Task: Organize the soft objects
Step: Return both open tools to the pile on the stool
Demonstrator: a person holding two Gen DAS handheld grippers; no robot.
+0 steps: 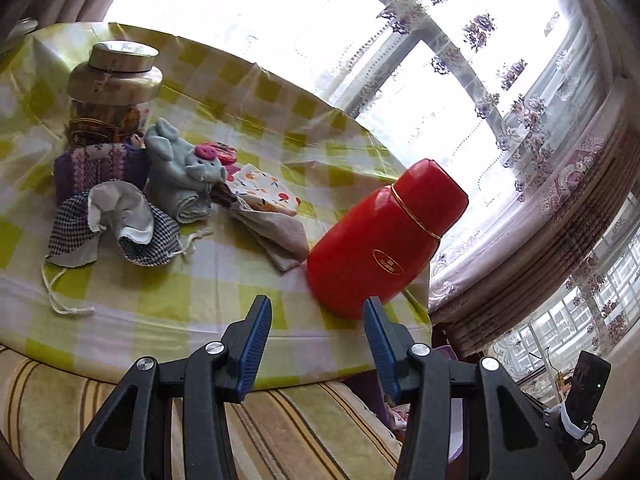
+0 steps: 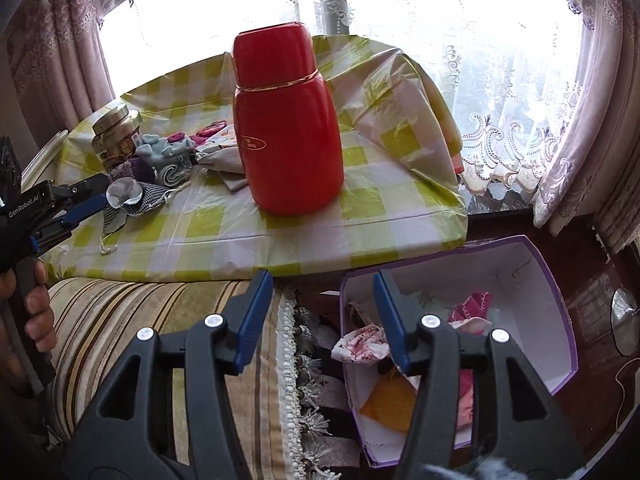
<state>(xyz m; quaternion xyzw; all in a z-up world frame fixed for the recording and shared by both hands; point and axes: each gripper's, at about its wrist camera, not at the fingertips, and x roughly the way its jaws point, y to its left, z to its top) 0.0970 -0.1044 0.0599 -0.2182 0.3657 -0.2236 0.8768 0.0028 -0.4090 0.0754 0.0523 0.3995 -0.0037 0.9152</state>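
Done: a few cloths lie in the purple box (image 2: 560, 280), right of the table (image 2: 380, 208).
Left: gingham pouch (image 1: 148, 240), grey plush (image 1: 188, 168), more cloths on the table's left.
Jaws: left gripper (image 1: 316, 320) and right gripper (image 2: 320, 292) half open, empty.

Our left gripper (image 1: 316, 308) and right gripper (image 2: 322, 280) look alike: black angular plastic arms with triangular cut-outs, round silver screws at the joints, and ribbed blue pads. The left one's body carries white "GenRobot.AI" lettering.

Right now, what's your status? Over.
Left gripper open, empty. Right gripper open, empty, over purple box. Soft pile on table. Red flask beside it.
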